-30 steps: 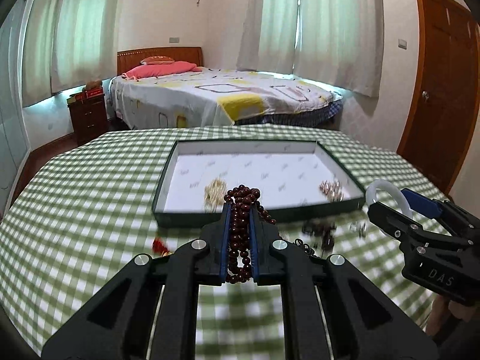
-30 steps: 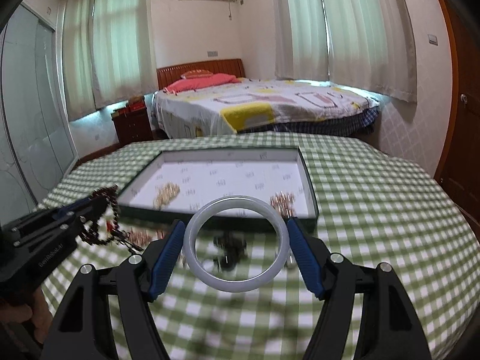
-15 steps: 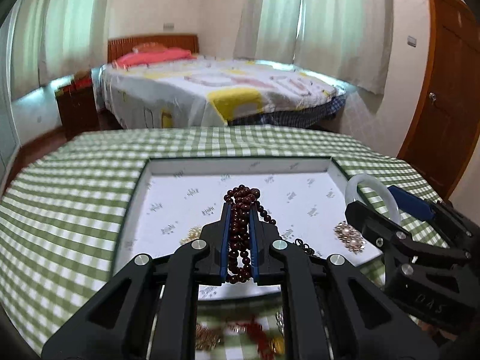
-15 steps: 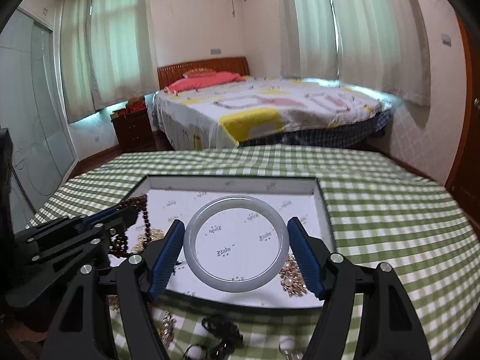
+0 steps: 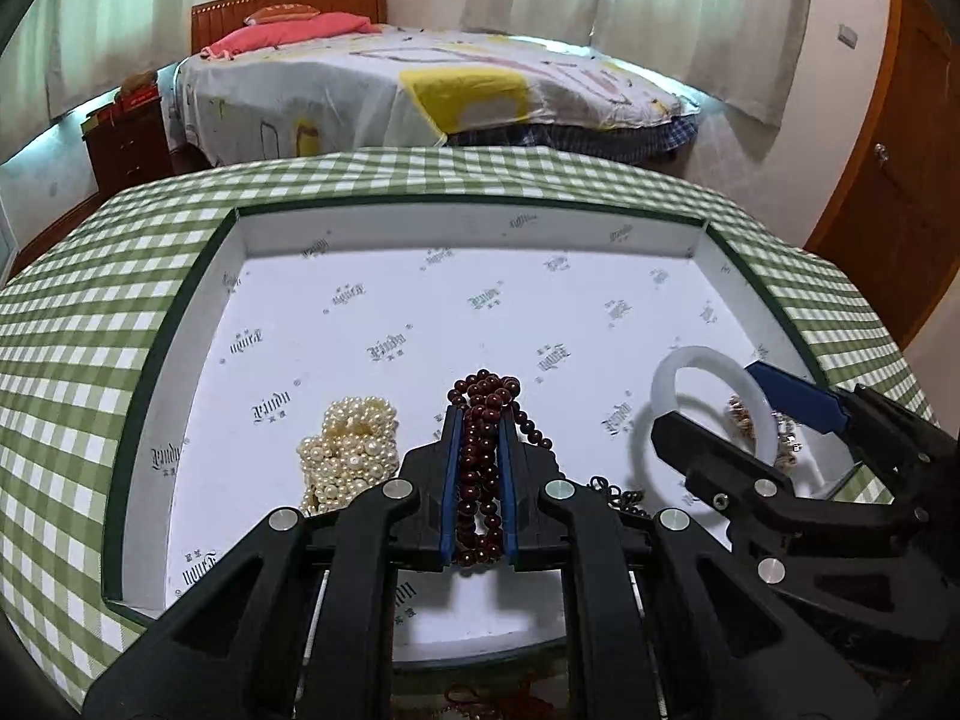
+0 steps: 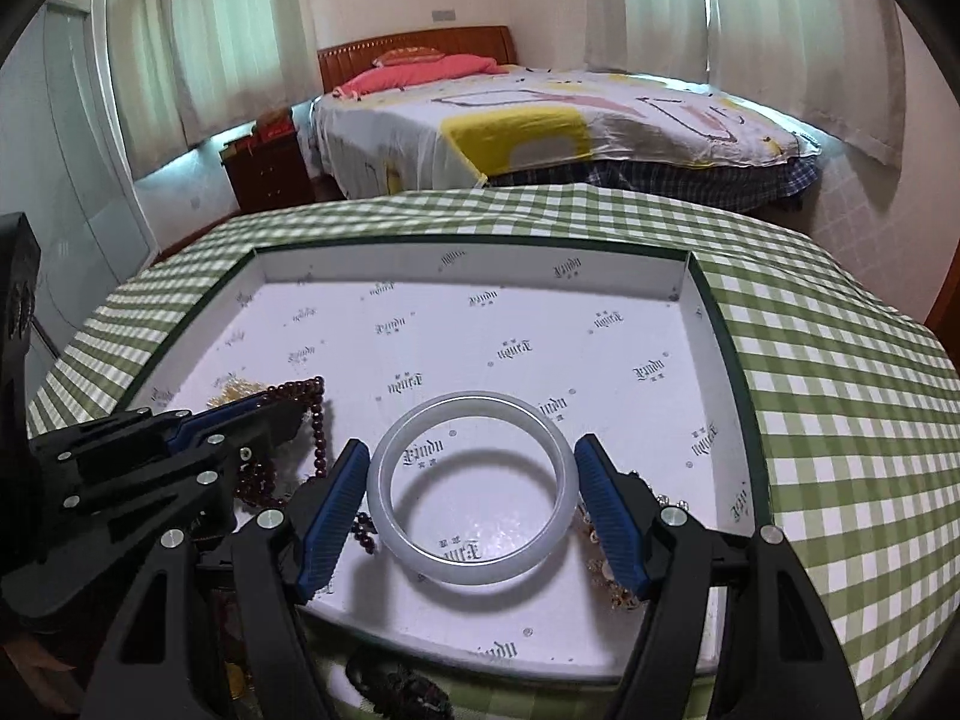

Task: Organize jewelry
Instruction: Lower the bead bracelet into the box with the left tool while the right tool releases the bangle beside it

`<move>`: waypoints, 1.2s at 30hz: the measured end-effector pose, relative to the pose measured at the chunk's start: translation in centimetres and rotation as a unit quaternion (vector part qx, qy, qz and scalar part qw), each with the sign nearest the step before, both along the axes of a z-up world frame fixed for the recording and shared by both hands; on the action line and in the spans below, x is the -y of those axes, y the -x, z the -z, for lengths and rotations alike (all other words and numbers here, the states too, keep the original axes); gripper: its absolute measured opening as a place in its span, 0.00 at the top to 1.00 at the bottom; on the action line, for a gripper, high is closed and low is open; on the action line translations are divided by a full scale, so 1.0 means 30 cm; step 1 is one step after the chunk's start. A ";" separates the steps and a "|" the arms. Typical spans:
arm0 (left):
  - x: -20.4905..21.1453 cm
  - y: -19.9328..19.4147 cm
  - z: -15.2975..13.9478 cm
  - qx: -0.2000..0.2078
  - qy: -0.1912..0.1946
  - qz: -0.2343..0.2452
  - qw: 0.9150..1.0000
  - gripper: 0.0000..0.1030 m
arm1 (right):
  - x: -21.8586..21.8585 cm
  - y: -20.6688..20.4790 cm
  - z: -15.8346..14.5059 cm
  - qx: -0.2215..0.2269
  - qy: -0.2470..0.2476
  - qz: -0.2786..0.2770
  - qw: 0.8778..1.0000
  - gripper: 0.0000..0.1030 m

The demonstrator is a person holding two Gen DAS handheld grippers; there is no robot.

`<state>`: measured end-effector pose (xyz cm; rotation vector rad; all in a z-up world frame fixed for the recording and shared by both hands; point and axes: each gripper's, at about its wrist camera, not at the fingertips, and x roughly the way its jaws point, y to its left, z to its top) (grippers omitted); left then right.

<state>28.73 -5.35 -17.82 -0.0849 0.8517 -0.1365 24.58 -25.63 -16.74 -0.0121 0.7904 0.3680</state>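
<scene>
My left gripper [image 5: 480,420] is shut on a dark red bead strand [image 5: 483,402], held above the near part of the white-lined tray [image 5: 180,312]. The strand's loose end hangs down to the right. A heap of pearls [image 5: 351,450] lies in the tray just left of it. My right gripper [image 6: 474,480] is shut on a pale white bangle [image 6: 474,564], gripped across its width over the tray's [image 6: 720,360] near right part. In the left wrist view the bangle [image 5: 672,378] and right gripper [image 5: 750,414] appear at the right. The left gripper [image 6: 276,414] with its red beads [image 6: 318,420] shows at the right wrist view's left.
The tray sits on a green checked tablecloth [image 5: 72,324]. A gold and pearl piece [image 6: 612,576] lies in the tray under the right gripper. More jewelry [image 6: 408,690] lies on the cloth in front of the tray's near wall. A bed [image 5: 420,78] stands beyond the table.
Both grippers moved forward and down, from over the cloth in front of the tray to over the tray's inside. Each still holds its piece.
</scene>
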 end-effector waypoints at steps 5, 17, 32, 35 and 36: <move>-0.001 -0.014 0.002 -0.007 0.000 0.002 1.000 0.88 | -0.007 -0.024 0.024 -0.021 0.006 -0.009 1.000 0.33; -0.021 -0.027 0.012 -0.017 0.014 -0.008 1.000 0.71 | 0.002 -0.039 0.043 -0.039 0.005 -0.004 0.999 0.33; -0.058 -0.011 -0.001 -0.014 0.037 -0.019 0.999 0.48 | 0.011 -0.033 0.031 -0.026 0.001 -0.002 1.000 0.31; -0.058 0.001 -0.022 -0.004 0.040 -0.017 0.999 0.44 | 0.020 -0.021 0.015 -0.021 -0.003 0.001 1.000 0.31; -0.058 0.005 -0.030 0.001 0.040 -0.017 0.999 0.43 | 0.025 -0.016 0.007 -0.018 -0.004 0.003 1.000 0.31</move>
